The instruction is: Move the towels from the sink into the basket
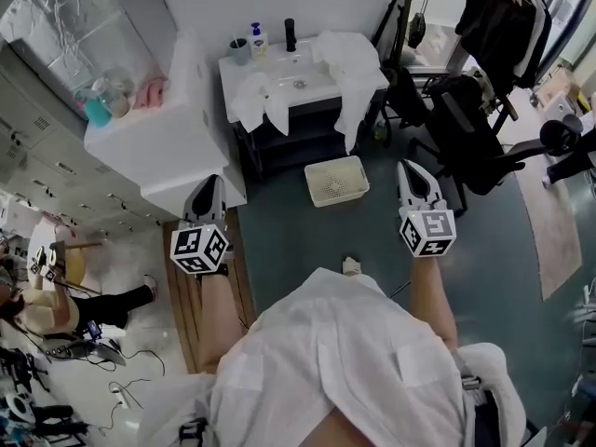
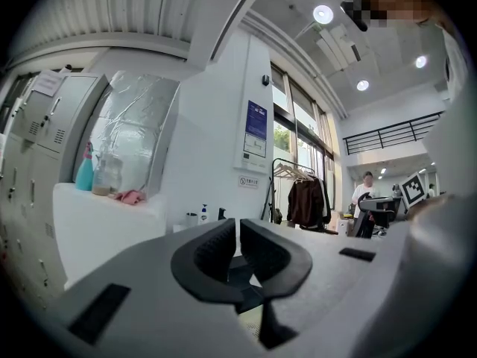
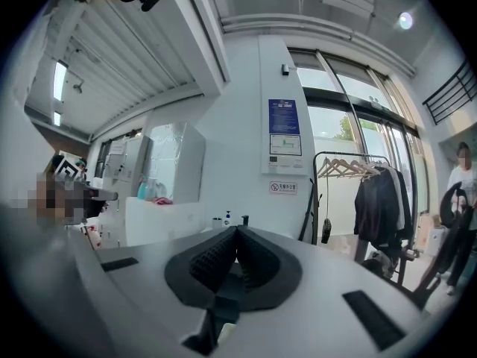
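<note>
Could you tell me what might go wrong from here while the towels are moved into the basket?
The right towel drapes far over the sink's edge and might slide to the floor, missing the small basket. Pulling the left towel could knock the soap bottle and cup nearby.

white cloth towels (image 1: 253,101) drape over the white rectangular sink (image 1: 296,71), beside a white pump bottle with a blue label (image 1: 259,40), and the cream perforated plastic basket (image 1: 336,181) sits on a dark teal-grey floor (image 1: 307,231). the pale grey left gripper (image 1: 212,182) and right gripper (image 1: 408,168) each have black ribbed pads (image 2: 216,248) and 1 cube of black-and-white square markers. a turquoise bottle (image 1: 97,110) and pink cloth (image 1: 149,91) top the white counter (image 1: 140,147); black clothes (image 1: 498,17) hang on the rack.
</note>
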The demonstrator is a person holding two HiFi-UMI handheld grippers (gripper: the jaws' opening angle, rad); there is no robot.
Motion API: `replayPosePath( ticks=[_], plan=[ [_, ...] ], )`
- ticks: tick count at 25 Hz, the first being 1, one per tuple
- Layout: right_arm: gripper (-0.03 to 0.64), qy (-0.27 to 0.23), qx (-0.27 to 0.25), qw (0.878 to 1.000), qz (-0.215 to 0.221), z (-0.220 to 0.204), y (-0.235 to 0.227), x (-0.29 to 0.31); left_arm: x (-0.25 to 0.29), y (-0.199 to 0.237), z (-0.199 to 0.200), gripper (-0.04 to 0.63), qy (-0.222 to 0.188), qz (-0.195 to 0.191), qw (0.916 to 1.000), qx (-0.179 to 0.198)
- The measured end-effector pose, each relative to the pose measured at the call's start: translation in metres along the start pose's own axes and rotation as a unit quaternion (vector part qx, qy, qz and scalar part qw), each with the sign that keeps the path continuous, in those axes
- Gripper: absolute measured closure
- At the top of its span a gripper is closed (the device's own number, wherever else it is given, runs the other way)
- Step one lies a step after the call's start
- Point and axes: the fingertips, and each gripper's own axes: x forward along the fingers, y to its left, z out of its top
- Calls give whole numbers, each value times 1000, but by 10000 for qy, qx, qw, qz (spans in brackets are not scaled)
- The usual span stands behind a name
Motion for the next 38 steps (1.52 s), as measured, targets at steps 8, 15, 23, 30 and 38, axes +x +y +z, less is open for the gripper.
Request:
replayPosePath(
  ticks=[8,15,23,30,38],
  plan=[
    [589,-6,493,9988,8,-9,-5,12,11,4,-7,571,83,-105,9999,7],
    [588,187,317,9993,14,-19,7,32,8,22,-12,571,139,21,9999,8],
    [588,304,307,9990,146,-30,6,60,20,38,-22,571,150,178,9997,-111],
    [588,385,392,9982,251,-49,-18,124,72,55,-27,571,241,343,9991,-72],
    [588,451,483,9970,405,-52,-72,217,181,62,-10,571,285,390,9988,7]
  ],
)
